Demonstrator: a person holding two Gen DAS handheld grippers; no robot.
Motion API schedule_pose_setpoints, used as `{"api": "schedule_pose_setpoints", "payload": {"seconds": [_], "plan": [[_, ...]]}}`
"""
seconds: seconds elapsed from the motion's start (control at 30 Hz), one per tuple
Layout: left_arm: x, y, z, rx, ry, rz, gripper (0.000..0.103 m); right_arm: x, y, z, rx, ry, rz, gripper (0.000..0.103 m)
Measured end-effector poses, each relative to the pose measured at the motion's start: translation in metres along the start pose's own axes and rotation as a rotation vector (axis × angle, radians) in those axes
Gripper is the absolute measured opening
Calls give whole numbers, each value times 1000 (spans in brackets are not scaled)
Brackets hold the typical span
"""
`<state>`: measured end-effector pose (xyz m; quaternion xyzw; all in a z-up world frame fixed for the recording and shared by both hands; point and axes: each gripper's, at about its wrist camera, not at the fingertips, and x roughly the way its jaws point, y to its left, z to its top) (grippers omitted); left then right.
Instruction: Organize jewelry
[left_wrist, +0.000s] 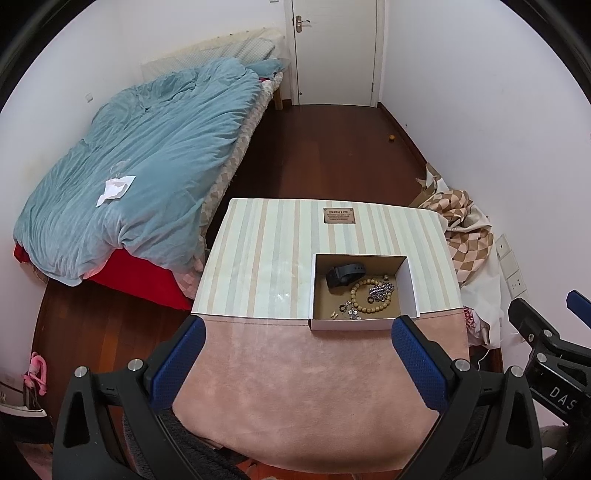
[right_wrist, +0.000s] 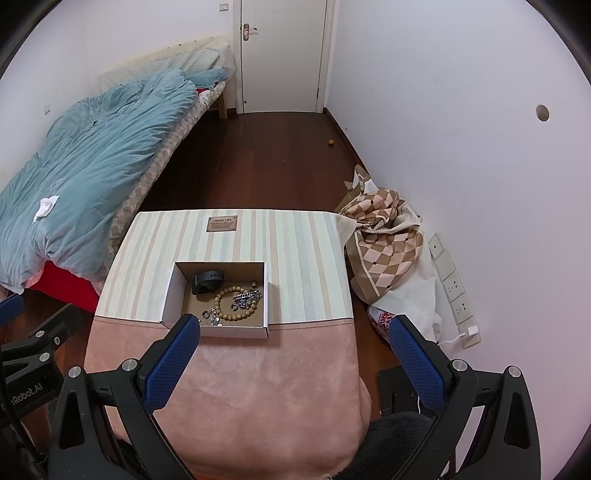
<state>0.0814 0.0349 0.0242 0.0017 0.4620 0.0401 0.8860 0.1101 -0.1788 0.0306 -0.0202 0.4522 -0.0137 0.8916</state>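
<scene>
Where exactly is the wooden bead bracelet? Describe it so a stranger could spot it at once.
Find the striped and pink cloth-covered table, then the open white cardboard box on it. Inside, on the brown floor, the wooden bead bracelet lies as a ring of tan round beads. Its neighbours differ: a black watch behind it, a silver chain overlapping it, and small metal bits beside it.

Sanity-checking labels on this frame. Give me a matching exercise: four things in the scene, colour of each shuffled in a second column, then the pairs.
Things:
1. watch
2. bead bracelet
3. duvet
4. left gripper pads

Colours:
A. blue
B. black
C. teal
D. tan wood

Pairs: 1-B, 2-D, 3-C, 4-A
</scene>
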Motion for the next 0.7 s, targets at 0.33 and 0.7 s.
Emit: {"api": "schedule_pose_setpoints", "payload": {"seconds": [0.33,0.7], "plan": [[1,2,-1,-3,3,-4,103,1,1,0,-3,0,-4,103],[0,4,-2,-8,-7,-13,103,1,3,-1,-8,3,-3,103]]}}
